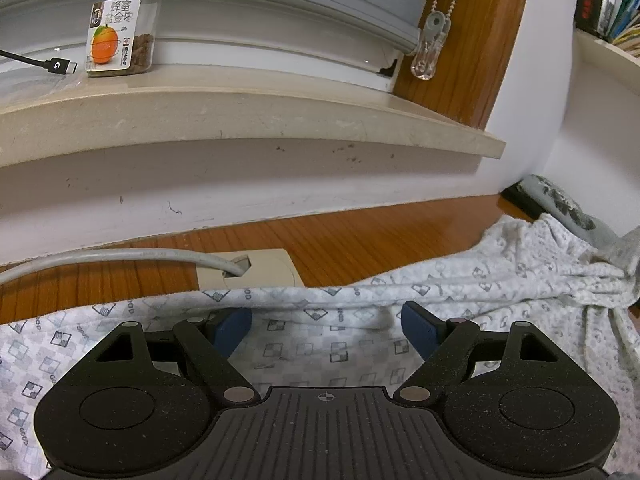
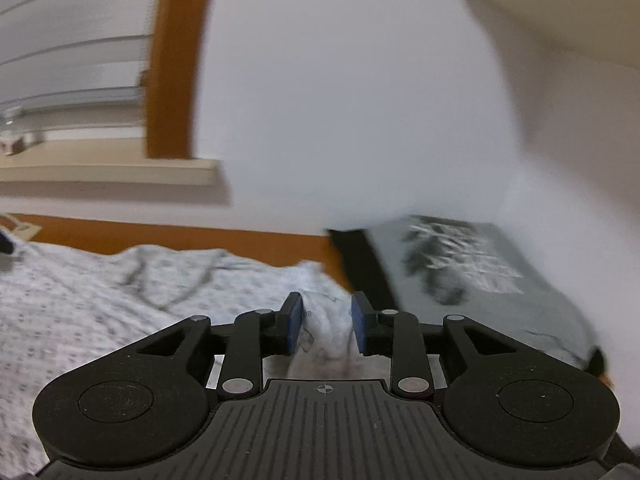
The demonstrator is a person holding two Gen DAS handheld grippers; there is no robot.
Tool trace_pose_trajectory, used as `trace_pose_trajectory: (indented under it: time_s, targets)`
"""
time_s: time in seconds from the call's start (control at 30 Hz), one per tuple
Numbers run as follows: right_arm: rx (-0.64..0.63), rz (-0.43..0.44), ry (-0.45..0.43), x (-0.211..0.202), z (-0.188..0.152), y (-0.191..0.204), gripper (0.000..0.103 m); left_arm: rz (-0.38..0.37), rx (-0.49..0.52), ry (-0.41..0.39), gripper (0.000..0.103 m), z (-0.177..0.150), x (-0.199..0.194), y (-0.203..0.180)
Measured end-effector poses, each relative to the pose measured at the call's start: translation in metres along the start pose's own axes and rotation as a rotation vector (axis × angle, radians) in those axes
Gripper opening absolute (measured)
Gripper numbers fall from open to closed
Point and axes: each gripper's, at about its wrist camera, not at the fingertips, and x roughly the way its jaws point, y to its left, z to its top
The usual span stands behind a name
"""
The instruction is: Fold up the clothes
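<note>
My left gripper [image 1: 326, 326] fingers gape wide over the patterned garment [image 1: 500, 276]; right gripper [image 2: 327, 326] fingers, partly open, straddle a bunched fold.

1. A wooden desk [image 1: 360, 236] is seen running up to the white wall.
2. A white patterned garment [image 1: 440, 300] is spread across it.
3. A grey printed garment [image 2: 472, 272] is laid flat just beside it.
4. A beige cable grommet [image 1: 256, 268] is set into the wood, with a grey cable [image 1: 120, 258] fed into it.
</note>
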Motion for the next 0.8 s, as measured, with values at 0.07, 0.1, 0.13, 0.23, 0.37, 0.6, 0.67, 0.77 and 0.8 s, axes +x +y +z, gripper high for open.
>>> trace_pose_trajectory:
  time_s: [0.07, 0.1, 0.13, 0.23, 0.37, 0.6, 0.67, 0.77, 0.8]
  targets:
    - [-0.029, 0.039, 0.006, 0.013, 0.006, 0.020, 0.033, 0.000, 0.000, 0.000, 0.084, 0.000, 0.000, 0.000]
    - [-0.040, 0.058, 0.011, 0.018, 0.009, 0.031, 0.034, 0.000, 0.000, 0.000, 0.084, 0.000, 0.000, 0.000]
    - [-0.050, 0.078, 0.015, 0.023, 0.012, 0.041, 0.034, 0.001, 0.001, 0.000, 0.084, 0.000, 0.000, 0.000]
    - [-0.078, 0.137, 0.025, 0.036, 0.018, 0.069, 0.034, 0.003, 0.003, 0.000, 0.084, 0.000, 0.000, 0.000]
    - [-0.117, 0.246, 0.048, 0.045, 0.025, 0.101, 0.037, 0.005, 0.006, 0.001, 0.084, 0.000, 0.000, -0.001]
    - [-0.214, 0.367, 0.099, 0.060, 0.028, 0.151, 0.040, 0.007, 0.010, 0.001, 0.084, 0.000, 0.000, -0.001]
    - [-0.253, 0.381, 0.126, 0.071, 0.027, 0.164, 0.041, 0.006, 0.008, 0.001, 0.084, 0.000, 0.000, -0.001]
    - [-0.297, 0.404, 0.174, 0.086, 0.026, 0.176, 0.041, 0.005, 0.007, 0.000, 0.084, 0.000, 0.000, -0.001]
    - [-0.319, 0.407, 0.188, 0.090, 0.025, 0.179, 0.041, 0.005, 0.008, 0.000, 0.084, 0.000, 0.000, -0.001]
